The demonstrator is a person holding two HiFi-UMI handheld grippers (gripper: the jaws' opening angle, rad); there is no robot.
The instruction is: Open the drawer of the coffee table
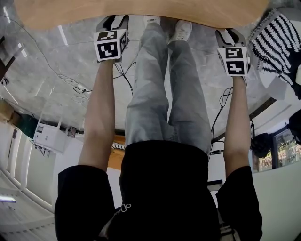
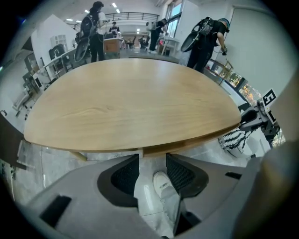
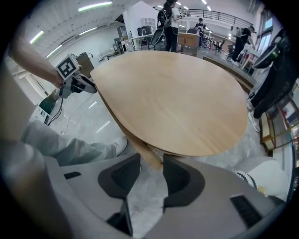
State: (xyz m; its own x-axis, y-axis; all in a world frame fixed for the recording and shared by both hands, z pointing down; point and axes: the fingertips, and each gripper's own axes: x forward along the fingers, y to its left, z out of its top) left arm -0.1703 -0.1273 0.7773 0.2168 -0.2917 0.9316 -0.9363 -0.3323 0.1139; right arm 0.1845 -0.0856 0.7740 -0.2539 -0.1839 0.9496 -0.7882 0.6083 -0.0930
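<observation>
The coffee table [image 1: 141,12] has an oval light-wood top [image 2: 131,98] that fills the top of the head view. Under its near rim runs a wooden band with a vertical seam, the drawer front [image 2: 187,145]; the same band shows in the right gripper view [image 3: 148,155]. My left gripper [image 1: 113,20] points down at the near edge on the left, open, with only floor and a white shoe [image 2: 162,183] between its jaws [image 2: 153,158]. My right gripper [image 1: 230,34] is at the edge on the right, open [image 3: 152,163], with nothing in it. Each gripper shows in the other's view: right [image 2: 254,119], left [image 3: 77,84].
The person's legs in grey trousers [image 1: 164,94] stand between the two grippers. A black-and-white striped object [image 1: 275,42] sits at the table's right end. Cables and a power strip [image 1: 77,85] lie on the grey floor at the left. People with bicycles [image 2: 205,37] stand beyond the table.
</observation>
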